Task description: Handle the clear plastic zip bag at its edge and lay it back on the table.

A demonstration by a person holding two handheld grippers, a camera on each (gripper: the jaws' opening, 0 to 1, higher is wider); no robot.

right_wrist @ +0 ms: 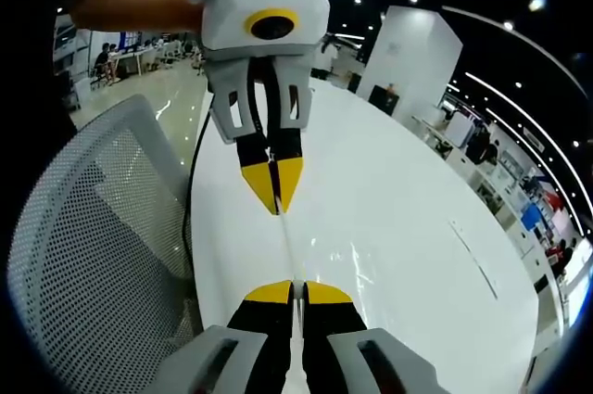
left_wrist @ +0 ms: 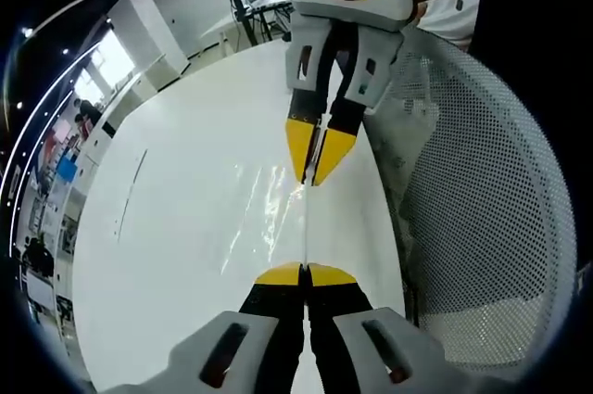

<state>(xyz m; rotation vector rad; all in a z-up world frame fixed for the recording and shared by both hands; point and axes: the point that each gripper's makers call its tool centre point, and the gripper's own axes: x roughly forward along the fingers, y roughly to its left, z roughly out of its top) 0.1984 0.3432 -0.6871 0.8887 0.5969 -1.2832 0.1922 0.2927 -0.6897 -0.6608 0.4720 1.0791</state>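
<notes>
The clear plastic zip bag point(left_wrist: 267, 213) hangs stretched between my two grippers just above the white table point(left_wrist: 176, 227), showing mostly as glints and a thin taut edge. In the left gripper view my left gripper point(left_wrist: 304, 275) is shut on the bag's near edge, while my right gripper point(left_wrist: 313, 171) comes in from above, shut on the far edge. In the right gripper view the right gripper point(right_wrist: 296, 294) pinches the bag's edge point(right_wrist: 289, 250) at the bottom, and the left gripper point(right_wrist: 276, 201) faces it, held by a person's hand.
A grey mesh chair back point(left_wrist: 482, 190) stands close beside the table's edge, also in the right gripper view point(right_wrist: 83, 246). A black cable point(right_wrist: 195, 181) runs down between chair and table point(right_wrist: 417, 255). Desks and people are far off in the room.
</notes>
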